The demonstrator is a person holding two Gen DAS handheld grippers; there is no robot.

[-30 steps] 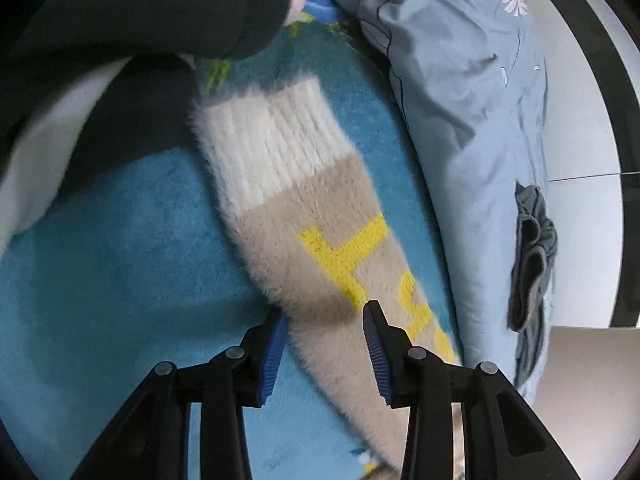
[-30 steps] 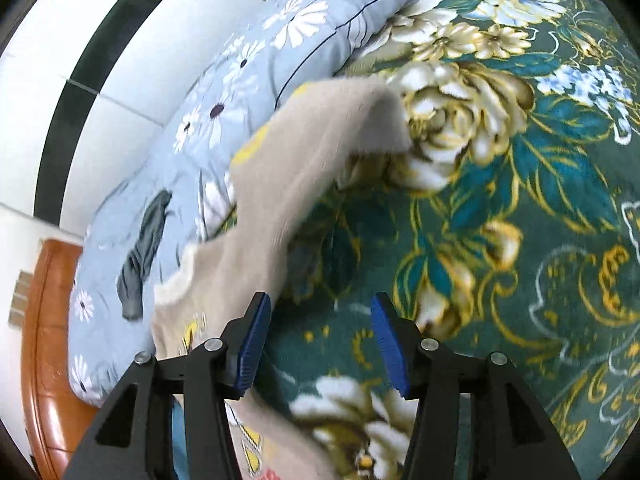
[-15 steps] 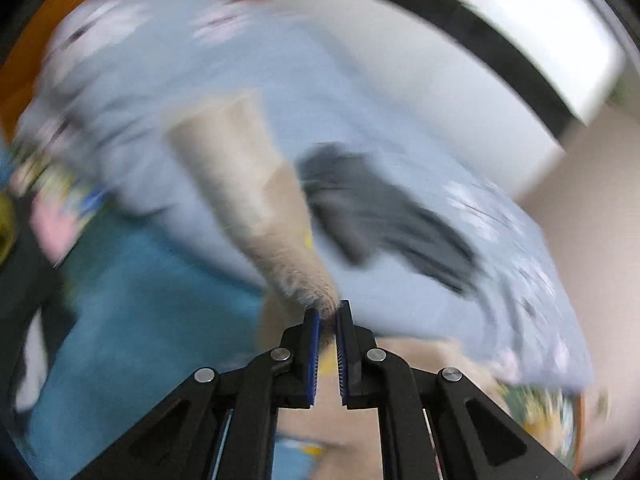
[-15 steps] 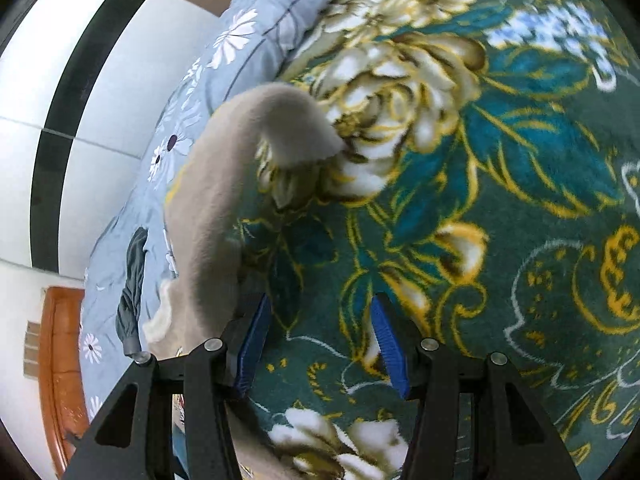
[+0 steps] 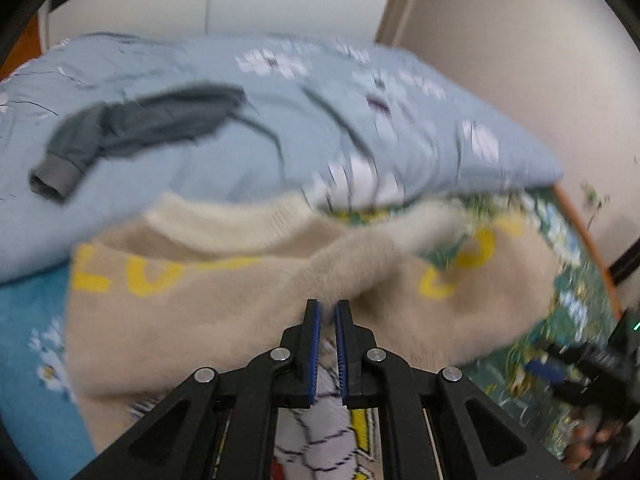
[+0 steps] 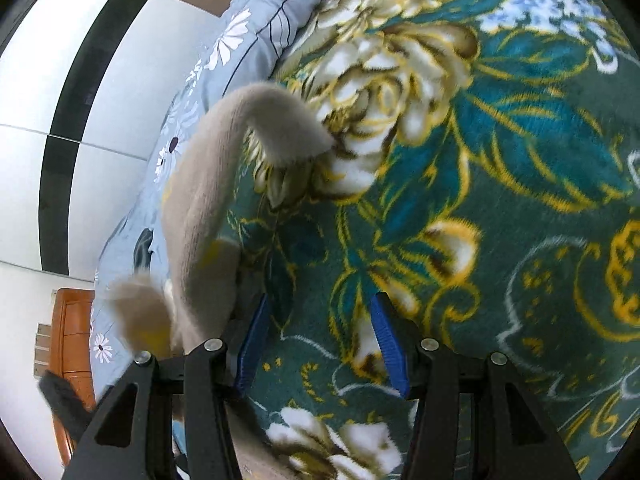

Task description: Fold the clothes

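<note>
A fuzzy beige sweater (image 5: 192, 320) with yellow letters and a cream collar lies spread on the bed. My left gripper (image 5: 327, 312) is shut on one beige sleeve of it and holds that sleeve over the sweater's body. In the right wrist view the sweater's (image 6: 200, 208) other sleeve curls onto the green floral blanket (image 6: 500, 184). My right gripper (image 6: 320, 312) is open and empty over the blanket, just right of the sweater. It also shows at the lower right of the left wrist view (image 5: 568, 372).
A light blue floral duvet (image 5: 280, 128) is bunched behind the sweater, with a dark grey garment (image 5: 132, 128) lying on it. A teal blanket (image 5: 28, 320) is at the left. A white wardrobe (image 6: 60, 80) and wooden headboard (image 6: 74, 344) stand beyond the bed.
My left gripper closed on the beige sleeve and swung it from the teal blanket across over the sweater's body. My right gripper stayed open and shifted slightly over the floral blanket.
</note>
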